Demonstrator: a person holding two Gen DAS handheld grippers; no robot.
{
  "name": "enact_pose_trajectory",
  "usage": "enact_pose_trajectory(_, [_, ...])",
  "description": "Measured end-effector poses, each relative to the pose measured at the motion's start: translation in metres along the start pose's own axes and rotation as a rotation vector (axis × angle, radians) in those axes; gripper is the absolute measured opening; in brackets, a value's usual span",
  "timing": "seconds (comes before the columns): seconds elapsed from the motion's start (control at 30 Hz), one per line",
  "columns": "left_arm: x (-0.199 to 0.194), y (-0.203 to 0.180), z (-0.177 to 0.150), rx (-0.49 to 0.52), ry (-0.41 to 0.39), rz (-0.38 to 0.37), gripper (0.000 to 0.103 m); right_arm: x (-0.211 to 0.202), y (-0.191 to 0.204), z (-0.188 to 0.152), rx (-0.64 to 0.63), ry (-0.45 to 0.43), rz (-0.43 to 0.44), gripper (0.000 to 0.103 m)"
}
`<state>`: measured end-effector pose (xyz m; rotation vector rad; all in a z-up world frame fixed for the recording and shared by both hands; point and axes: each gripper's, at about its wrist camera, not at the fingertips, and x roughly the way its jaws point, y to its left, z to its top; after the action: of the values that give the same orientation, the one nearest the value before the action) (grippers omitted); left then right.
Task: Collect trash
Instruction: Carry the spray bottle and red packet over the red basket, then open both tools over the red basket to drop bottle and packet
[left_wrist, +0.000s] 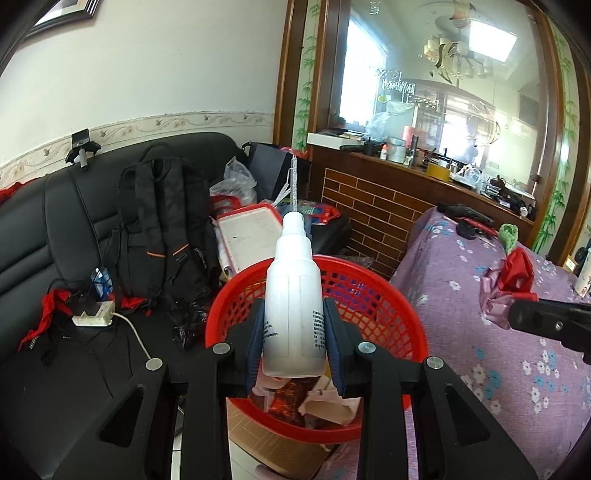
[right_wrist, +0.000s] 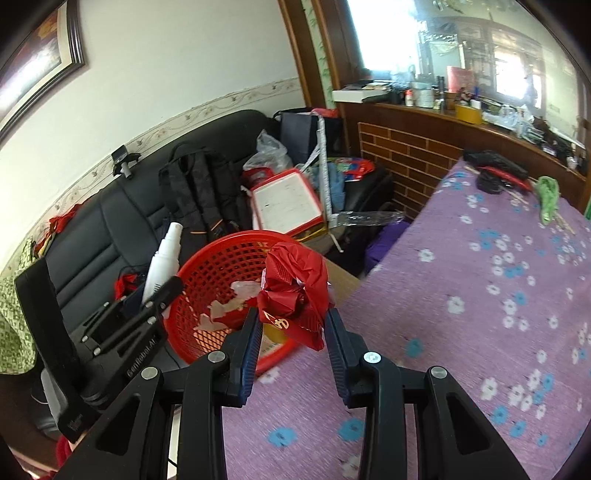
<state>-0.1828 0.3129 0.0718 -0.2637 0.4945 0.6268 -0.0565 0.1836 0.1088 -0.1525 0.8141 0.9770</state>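
From the left wrist, a white bottle (left_wrist: 293, 295) is seen clamped between the nearly closed jaws of the left gripper (left_wrist: 293, 345), cap pointing away, held above the red basket (left_wrist: 384, 295). Paper scraps already lie in the basket. At the right edge, a red and pink wad (left_wrist: 508, 286) is carried by the right gripper (left_wrist: 511, 314) over the purple floral cloth (left_wrist: 480, 350).

From the right wrist, the red wad (right_wrist: 295, 295) is seen pinched between the partly closed jaws of the right gripper (right_wrist: 293, 332), near the basket (right_wrist: 207, 273) rim but over the cloth (right_wrist: 461, 295). The bottle (right_wrist: 164, 258) stands in the left gripper (right_wrist: 155, 295) at the basket's far-left side.

The carry-to-basket step is judged to be in hand. Next, each item needs centring over the opening before the jaws are released.
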Motion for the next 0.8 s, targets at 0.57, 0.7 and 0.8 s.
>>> enact_pose_trajectory(0.57, [0.020, -0.003, 0.003, 0.024, 0.025, 0.001, 0.031, 0.061, 0.009, 0.041, 0.029, 0.039, 0.048, 0.054])
enact_pose_trajectory(0.7, [0.015, -0.005, 0.002, 0.022, 0.004, 0.011, 0.060, 0.052, 0.001, 0.039, 0.051, 0.025, 0.064, 0.062])
enact_pose_trajectory(0.8, [0.009, -0.005, 0.002, 0.023, -0.006, 0.015, 0.062, 0.038, -0.008, 0.035, 0.075, 0.007, 0.072, 0.063])
